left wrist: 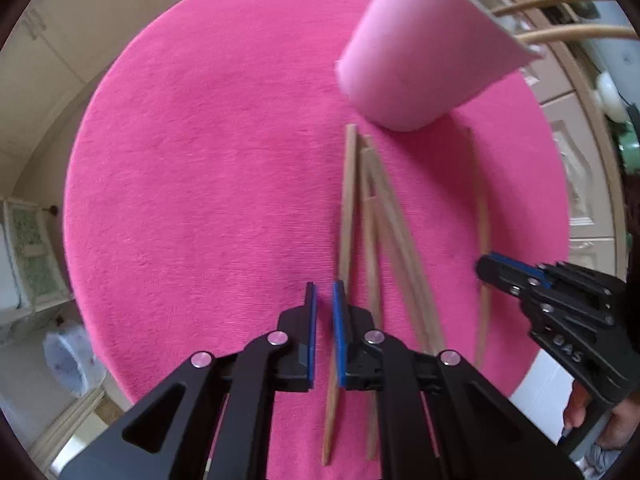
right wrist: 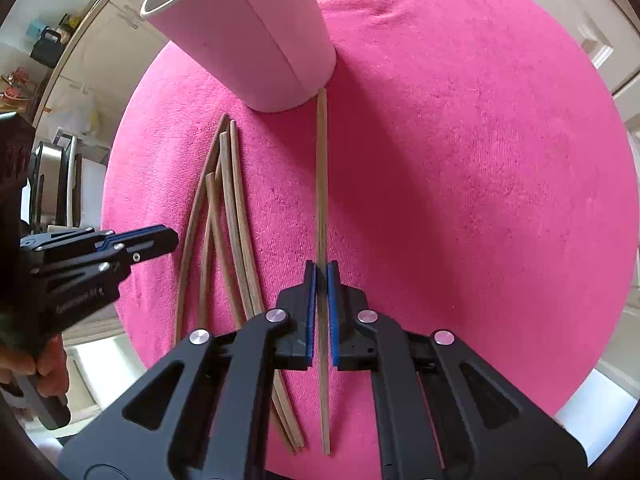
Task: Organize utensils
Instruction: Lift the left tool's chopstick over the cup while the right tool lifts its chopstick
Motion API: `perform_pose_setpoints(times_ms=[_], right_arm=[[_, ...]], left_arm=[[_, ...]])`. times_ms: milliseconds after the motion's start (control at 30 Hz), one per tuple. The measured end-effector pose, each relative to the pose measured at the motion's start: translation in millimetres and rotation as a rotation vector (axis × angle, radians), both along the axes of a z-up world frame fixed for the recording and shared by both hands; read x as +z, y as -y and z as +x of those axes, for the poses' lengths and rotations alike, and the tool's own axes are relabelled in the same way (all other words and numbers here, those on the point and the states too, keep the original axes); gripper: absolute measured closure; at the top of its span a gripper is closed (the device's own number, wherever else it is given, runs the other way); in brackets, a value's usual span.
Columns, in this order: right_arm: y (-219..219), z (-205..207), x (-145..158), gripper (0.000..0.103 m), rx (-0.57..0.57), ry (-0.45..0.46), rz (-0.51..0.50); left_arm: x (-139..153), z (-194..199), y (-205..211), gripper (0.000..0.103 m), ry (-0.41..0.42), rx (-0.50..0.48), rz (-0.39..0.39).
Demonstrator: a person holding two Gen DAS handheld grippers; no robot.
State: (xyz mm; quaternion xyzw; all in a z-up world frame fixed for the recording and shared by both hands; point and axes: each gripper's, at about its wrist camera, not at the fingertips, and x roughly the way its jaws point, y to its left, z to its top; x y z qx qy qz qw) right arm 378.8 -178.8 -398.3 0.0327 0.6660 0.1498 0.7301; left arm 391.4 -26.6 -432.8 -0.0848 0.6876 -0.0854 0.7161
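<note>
On the pink terry-cloth worktop (right wrist: 460, 160), each gripper's jaws pinch one thin wooden chopstick: right gripper (right wrist: 321, 280) on the lone stick (right wrist: 322, 184), left gripper (left wrist: 324, 300) on the bundle's (left wrist: 384, 220) leftmost stick (left wrist: 347, 200). Light, stiff and smooth, they seem best gripped mid-length. Nearby, the matte pink cup (right wrist: 256, 40) already holds more.

Legible marking: embossed characters reading roughly "DAS" on the black body of my right gripper (left wrist: 486, 270), at four o'clock in the left wrist view. Raised lettering on my left gripper (right wrist: 170, 236), at nine o'clock in the right wrist view, is unreadable.
</note>
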Motion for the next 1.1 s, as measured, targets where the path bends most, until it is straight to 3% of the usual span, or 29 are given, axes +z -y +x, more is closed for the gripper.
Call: perform_pose_setpoints(times_ms=[100, 200, 400, 800, 1000, 1100], right_arm=[[1.9, 0.2, -0.1, 0.097, -0.005, -0.002, 0.005], [3.0, 0.2, -1.1, 0.097, -0.01, -0.004, 0.01], [6.1, -0.8, -2.3, 0.097, -0.019, -0.01, 0.016], [5.2, 1.6, -3.0, 0.097, -0.025, -0.012, 0.026], [11.2, -1.5, 6.8, 0.097, -0.032, 0.018, 0.036], [17.7, -4.9, 16.1, 0.097, -0.047, 0.041, 0.048]], left_arm=[[2.8, 0.6, -2.6, 0.095, -0.006, 0.019, -0.032], [5.5, -2.8, 0.0, 0.095, 0.002, -0.023, -0.042], [-3.8, -7.0, 16.8, 0.095, -0.015, -0.108, 0.055], [-5.5, 6.1, 35.6, 0.097, -0.036, -0.161, 0.123], [5.4, 0.1, 45.5, 0.098, 0.027, -0.135, 0.072], [25.6, -10.0, 38.4, 0.098, 0.088, -0.153, 0.028]])
